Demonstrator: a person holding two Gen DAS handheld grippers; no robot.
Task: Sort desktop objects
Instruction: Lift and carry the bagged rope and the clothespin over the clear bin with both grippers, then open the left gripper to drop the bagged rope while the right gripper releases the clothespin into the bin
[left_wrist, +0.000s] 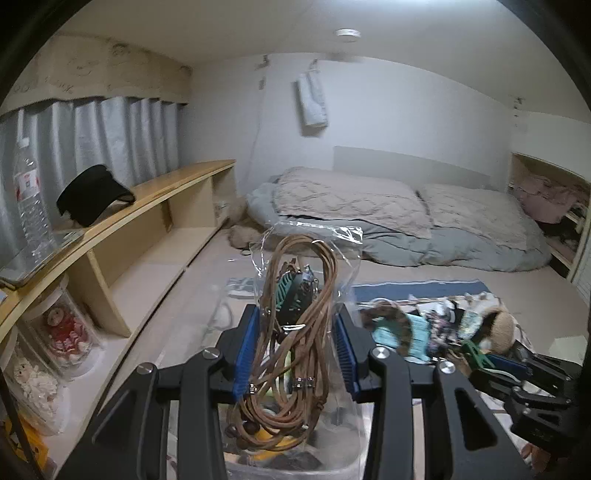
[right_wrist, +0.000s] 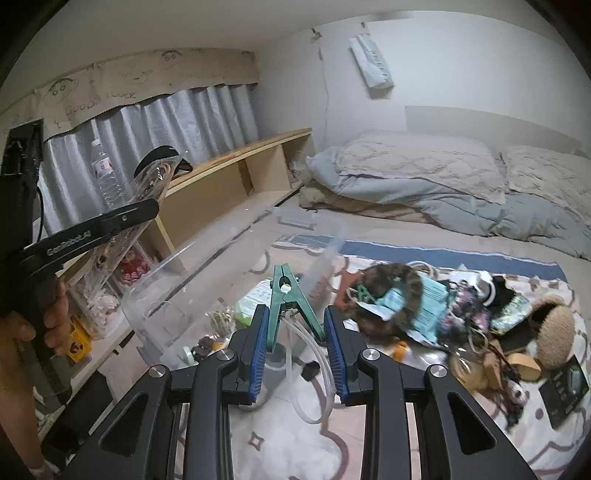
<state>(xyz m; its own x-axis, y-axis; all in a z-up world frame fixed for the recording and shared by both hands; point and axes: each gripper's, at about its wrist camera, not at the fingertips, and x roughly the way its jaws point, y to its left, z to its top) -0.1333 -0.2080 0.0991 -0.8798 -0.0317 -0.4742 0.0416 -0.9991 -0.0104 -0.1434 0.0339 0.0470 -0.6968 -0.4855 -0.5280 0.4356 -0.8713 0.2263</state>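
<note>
Both grippers carry something: our left gripper (left_wrist: 295, 350) clamps a clear bag of brown cords (left_wrist: 295, 295) above the near bin (right_wrist: 192, 266), ready to drop; our right gripper (right_wrist: 295, 350) pinches a green clothespin (right_wrist: 286, 295) beside the right-hand clutter pile (right_wrist: 461, 314).

A clear plastic bag (left_wrist: 295, 295) of coiled brown cord stands upright above a clear plastic bin (right_wrist: 207, 266). A green clothespin (right_wrist: 286, 302) points upward, with mixed clutter (right_wrist: 461, 317) spread on the rug.
</note>
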